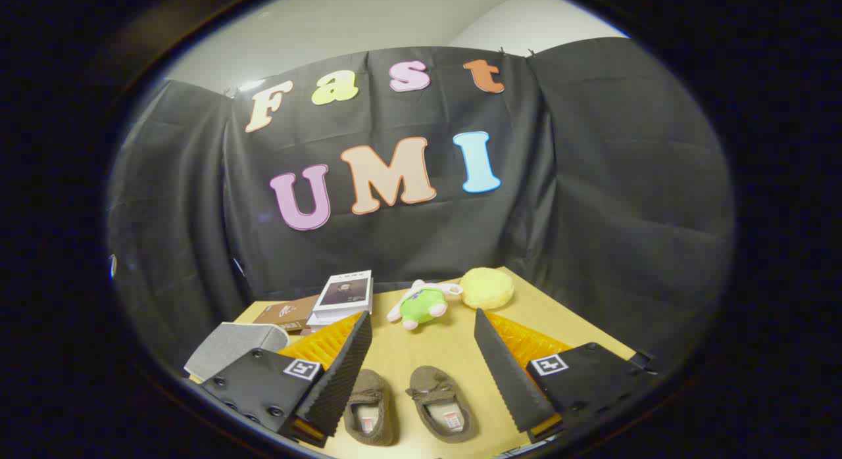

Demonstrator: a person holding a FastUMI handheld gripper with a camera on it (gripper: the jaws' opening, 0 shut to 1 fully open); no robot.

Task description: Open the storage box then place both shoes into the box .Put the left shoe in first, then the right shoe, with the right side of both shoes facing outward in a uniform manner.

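Between the spread fingers [358, 360] of the gripper [421, 373], which stand wide apart and hold nothing, two brown shoes, the left shoe [370, 406] and the right shoe [439, 403], lie side by side on the wooden table [427, 347]. Outside one finger sits the grey storage box [227, 347]. Beyond the fingers lie a green plush toy [421, 306], a yellow sponge [487, 288] and stacked books [342, 298].
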